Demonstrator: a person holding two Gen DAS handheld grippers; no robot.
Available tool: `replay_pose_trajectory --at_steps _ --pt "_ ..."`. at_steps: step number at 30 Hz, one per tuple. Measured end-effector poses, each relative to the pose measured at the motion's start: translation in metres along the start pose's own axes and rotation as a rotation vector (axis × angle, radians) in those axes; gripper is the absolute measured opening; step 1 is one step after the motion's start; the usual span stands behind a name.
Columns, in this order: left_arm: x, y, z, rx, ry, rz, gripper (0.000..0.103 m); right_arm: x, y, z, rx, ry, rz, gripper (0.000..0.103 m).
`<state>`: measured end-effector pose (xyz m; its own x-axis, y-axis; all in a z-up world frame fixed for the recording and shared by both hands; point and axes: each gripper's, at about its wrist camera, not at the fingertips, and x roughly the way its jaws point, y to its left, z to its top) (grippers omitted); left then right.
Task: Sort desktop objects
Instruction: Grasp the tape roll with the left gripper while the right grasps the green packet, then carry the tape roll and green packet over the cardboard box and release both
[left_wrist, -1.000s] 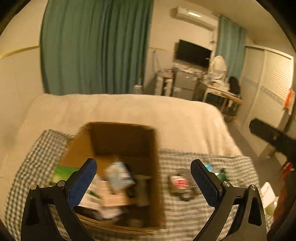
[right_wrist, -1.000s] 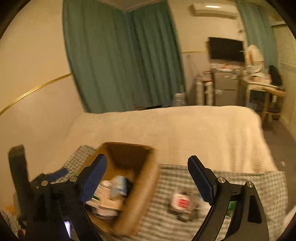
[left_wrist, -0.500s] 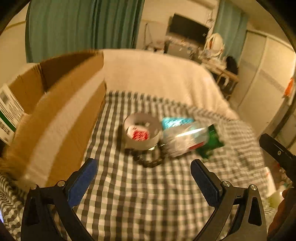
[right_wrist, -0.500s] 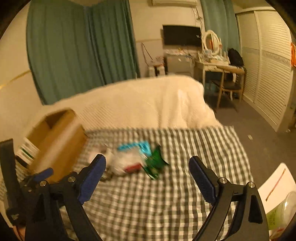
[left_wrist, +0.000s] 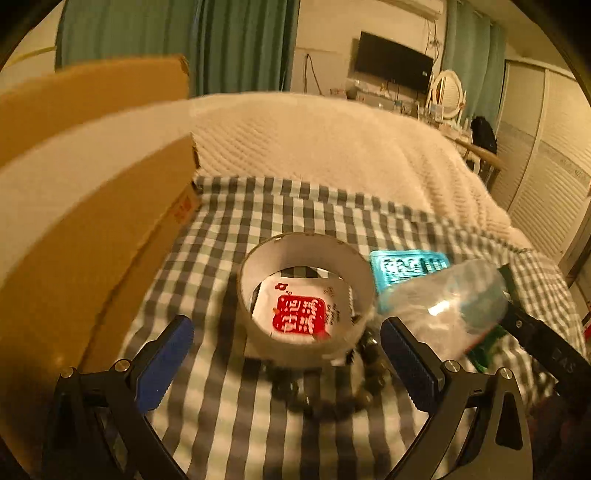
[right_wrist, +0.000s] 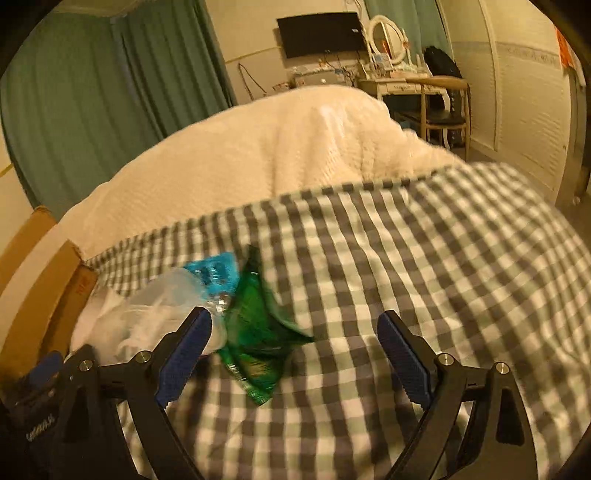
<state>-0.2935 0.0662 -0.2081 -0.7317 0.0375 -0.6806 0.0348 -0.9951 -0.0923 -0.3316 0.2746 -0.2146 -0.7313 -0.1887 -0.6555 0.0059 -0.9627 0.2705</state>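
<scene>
Left wrist view shows one wide roll of beige tape (left_wrist: 304, 302) lying flat on the grey-and-white checked cloth (left_wrist: 229, 236) over the bed, ringing one white sachet with a red label (left_wrist: 301, 312). It sits just ahead of the left claw (left_wrist: 286, 363), which gapes released. One string of dark beads (left_wrist: 328, 397), one clear plastic bag (left_wrist: 443, 306) and one blue packet (left_wrist: 406, 266) crowd beside it; one brown cardboard box (left_wrist: 92, 229) stands left. Right claw (right_wrist: 293, 356) also hangs released, one crumpled green wrapper (right_wrist: 255, 325) just ahead, near its left finger.
</scene>
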Motion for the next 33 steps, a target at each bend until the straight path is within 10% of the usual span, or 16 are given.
replay_pose_trajectory --at_steps 7,13,27,33 --pt "0.024 0.016 0.007 -0.086 0.022 -0.063 0.103 0.019 -0.001 -0.006 0.005 -0.005 0.002 0.082" --pt "0.01 0.01 0.003 -0.035 -0.016 -0.086 0.081 0.01 0.013 -0.003 -0.046 -0.02 0.011 0.04" --pt "-0.045 0.008 0.007 0.007 0.045 -0.089 0.08 -0.043 0.021 0.02 -0.127 -0.07 -0.047 0.033" --pt "-0.087 0.016 -0.022 0.071 0.073 -0.092 0.08 -0.09 0.027 -0.028 -0.204 0.015 -0.115 0.032"
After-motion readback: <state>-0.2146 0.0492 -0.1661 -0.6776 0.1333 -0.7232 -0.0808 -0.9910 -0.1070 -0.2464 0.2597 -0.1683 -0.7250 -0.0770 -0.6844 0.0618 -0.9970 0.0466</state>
